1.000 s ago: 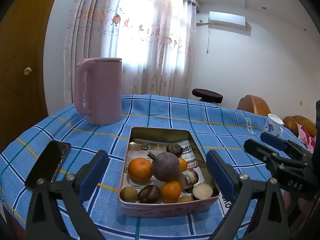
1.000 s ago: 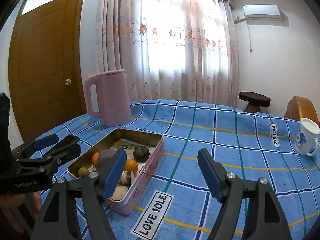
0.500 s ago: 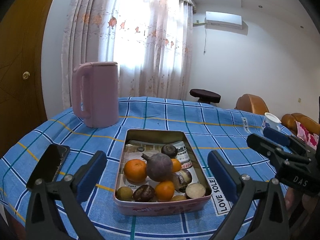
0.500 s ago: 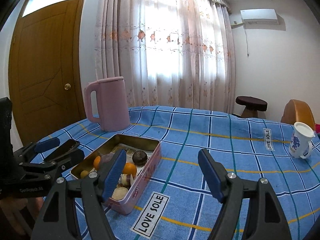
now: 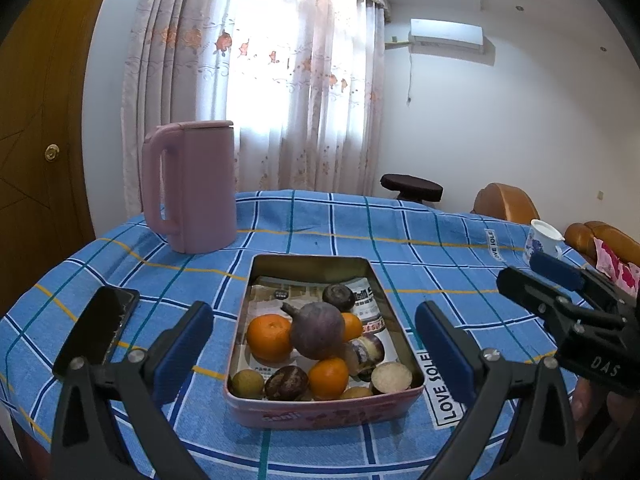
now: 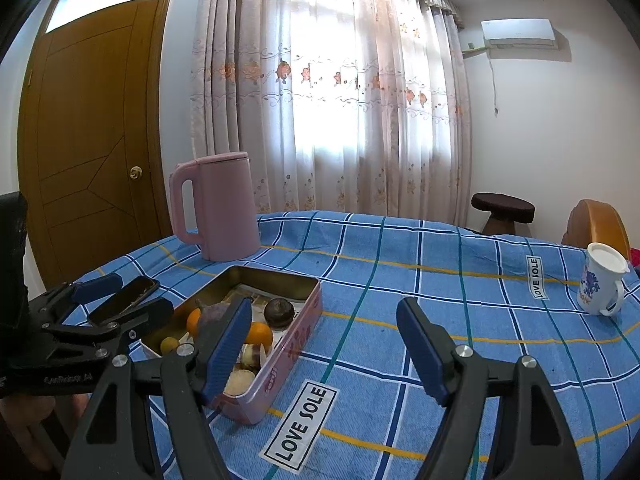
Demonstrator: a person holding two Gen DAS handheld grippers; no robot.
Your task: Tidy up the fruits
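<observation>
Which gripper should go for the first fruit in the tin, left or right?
Left, probably. The left gripper is open and frames the tin head-on. The right gripper, also open, points past the tin's side at bare tablecloth.

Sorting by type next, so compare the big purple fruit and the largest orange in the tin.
The big purple fruit is dull reddish-purple with a stem nub at its upper left; the largest orange is bright, round and stemless. The purple one is somewhat larger and rests higher on the pile. Both lie side by side in the tin.
</observation>
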